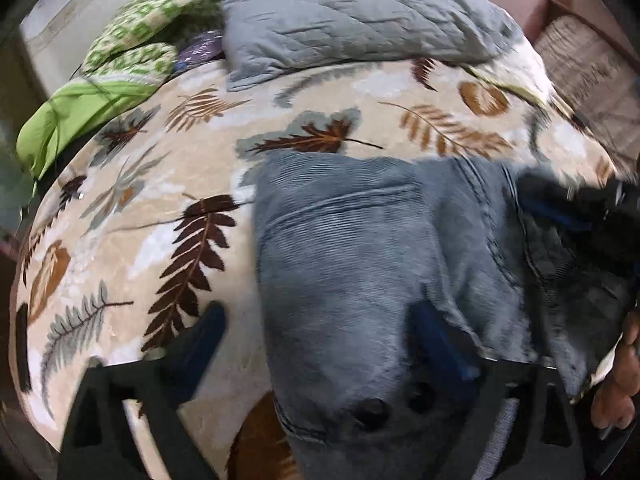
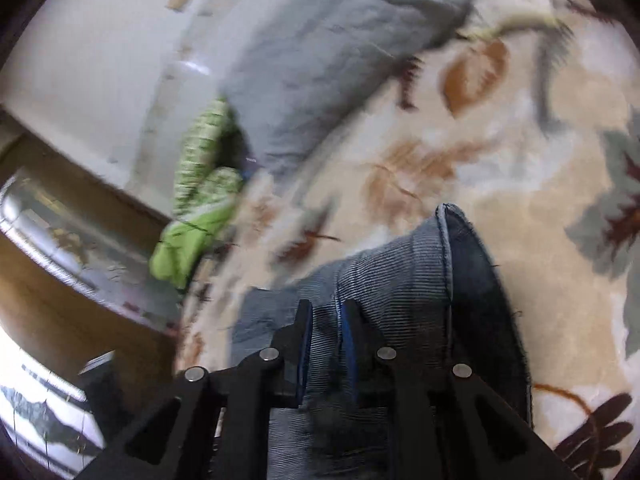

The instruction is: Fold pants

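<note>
1. The bed (image 1: 168,184), under a leaf-print blanket, carries the pants (image 1: 352,264): grey-blue corduroy, lying in the near middle of it, partly doubled over.
2. A grey pillow (image 1: 344,20) lies at the far side, well apart from the pants; a green bundle (image 1: 72,120) sits at the far left edge. Between them and the pants the blanket is bare, so I judge there is room to lay the fold out flat that way.
3. The right gripper (image 2: 326,320) has its jaws nearly closed, pinching a bunch of corduroy beside a hem (image 2: 444,248). To fold well, carry that hem level and keep the cloth taut.
4. The left gripper (image 1: 320,324) has its jaws spread wide and grips nothing; one finger is over the blanket, the other over the pants. It could press the crease down.
5. A bare hand (image 1: 618,384) shows at the right edge.
</note>
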Available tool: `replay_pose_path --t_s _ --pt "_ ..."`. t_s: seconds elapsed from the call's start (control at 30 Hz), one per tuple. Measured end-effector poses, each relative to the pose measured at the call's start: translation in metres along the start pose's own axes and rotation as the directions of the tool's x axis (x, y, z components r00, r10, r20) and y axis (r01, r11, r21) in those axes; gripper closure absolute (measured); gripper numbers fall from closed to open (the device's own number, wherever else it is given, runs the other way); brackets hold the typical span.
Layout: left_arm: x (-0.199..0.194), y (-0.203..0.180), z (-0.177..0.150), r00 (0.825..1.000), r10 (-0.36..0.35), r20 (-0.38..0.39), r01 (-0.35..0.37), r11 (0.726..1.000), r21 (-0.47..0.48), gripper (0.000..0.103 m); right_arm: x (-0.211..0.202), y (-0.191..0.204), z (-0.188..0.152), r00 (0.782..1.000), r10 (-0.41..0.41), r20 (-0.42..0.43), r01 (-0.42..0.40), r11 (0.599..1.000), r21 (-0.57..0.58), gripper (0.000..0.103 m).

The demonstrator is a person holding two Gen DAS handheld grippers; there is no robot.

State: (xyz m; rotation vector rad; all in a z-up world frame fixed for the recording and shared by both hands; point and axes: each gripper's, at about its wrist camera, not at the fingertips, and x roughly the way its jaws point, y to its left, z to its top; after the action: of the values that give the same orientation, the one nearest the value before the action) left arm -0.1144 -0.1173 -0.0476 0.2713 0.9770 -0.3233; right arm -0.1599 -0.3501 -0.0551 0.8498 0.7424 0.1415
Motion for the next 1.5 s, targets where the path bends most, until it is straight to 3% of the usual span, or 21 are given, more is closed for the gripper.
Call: replay_pose_path --t_s 0.1,0.2,0.23,0.4,0.63,0.8,0.97,1.23,1.5 --pt "0.012 0.016 -0.001 0.994 -0.108 -0.008 0.107 0.991 -0.076 0.0 0.009 -0.022 0.001 0.999 0.03 -0.024 -0.028 0.997 0.071 0.086" --pt "0.016 0.022 -0.003 0.987 -0.158 -0.014 0.156 0.982 -0.109 0.0 0.019 -0.034 0.004 0.998 0.058 -0.038 -0.055 0.996 0.073 0.096" --pt "0.016 0.021 -0.003 0.988 -0.157 -0.01 0.155 0.982 -0.104 0.0 0.021 -0.038 0.005 0.998 0.052 -0.042 -0.049 0.996 0.078 0.103" --pt "0.01 0.009 -0.003 0.994 -0.1 0.041 0.102 0.994 -0.037 0.0 0.029 -0.042 0.005 0.998 0.051 -0.034 -0.05 0.998 0.041 0.103" --pt "0.004 0.007 -0.007 0.996 -0.063 0.068 0.066 0.997 -0.038 0.0 0.017 -0.033 0.001 0.999 0.04 -0.023 -0.04 0.999 0.024 0.101" --pt "-0.006 0.002 -0.01 0.997 -0.011 0.079 0.013 1.0 -0.02 0.0 -0.009 -0.003 -0.013 0.996 -0.091 0.0 0.09 0.988 -0.129 0.096" --pt "-0.017 0.002 -0.016 0.996 -0.008 0.084 0.011 0.999 -0.032 0.0 -0.034 0.017 -0.033 0.991 -0.122 0.047 0.13 0.955 -0.268 0.095" --pt "-0.027 0.001 -0.03 0.997 -0.019 0.076 0.022 0.999 -0.036 0.0 -0.048 -0.007 -0.061 0.989 -0.145 0.004 0.143 0.97 -0.195 0.095" --pt "-0.017 0.012 -0.059 0.993 -0.08 0.082 0.088 0.991 -0.103 0.0 -0.056 -0.031 -0.077 0.998 -0.06 0.021 0.063 0.987 -0.146 0.095"
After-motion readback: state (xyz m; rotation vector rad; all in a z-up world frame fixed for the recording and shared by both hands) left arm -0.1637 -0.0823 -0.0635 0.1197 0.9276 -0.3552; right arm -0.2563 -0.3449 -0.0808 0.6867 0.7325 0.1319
